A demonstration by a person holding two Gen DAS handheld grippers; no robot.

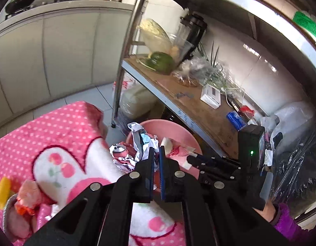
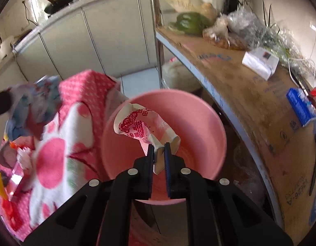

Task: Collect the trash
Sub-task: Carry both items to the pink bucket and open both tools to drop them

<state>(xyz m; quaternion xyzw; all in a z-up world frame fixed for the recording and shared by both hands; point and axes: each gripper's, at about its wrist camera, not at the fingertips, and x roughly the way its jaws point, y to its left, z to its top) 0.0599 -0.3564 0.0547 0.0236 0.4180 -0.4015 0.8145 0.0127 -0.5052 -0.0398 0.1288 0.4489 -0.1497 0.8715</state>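
Note:
My left gripper (image 1: 156, 150) is shut on a crumpled bundle of paper wrappers (image 1: 137, 143), held at the near rim of the pink bin (image 1: 178, 129). My right gripper (image 2: 159, 148) is shut on a crushed paper cup with red print (image 2: 137, 123), held over the mouth of the pink bin (image 2: 199, 123). The right gripper also shows in the left wrist view (image 1: 191, 155), with the cup (image 1: 174, 147) in front of it. More trash lies on the pink blanket: a foil tray with wrappers (image 1: 24, 201) and a yellow piece (image 1: 2, 192).
A table draped in a pink cherry-print blanket (image 1: 61, 143) stands left of the bin. A metal shelf rack (image 2: 250, 102) on the right holds vegetables, a white box, a blue pack and a blender. White kitchen cabinets (image 1: 45, 57) stand behind.

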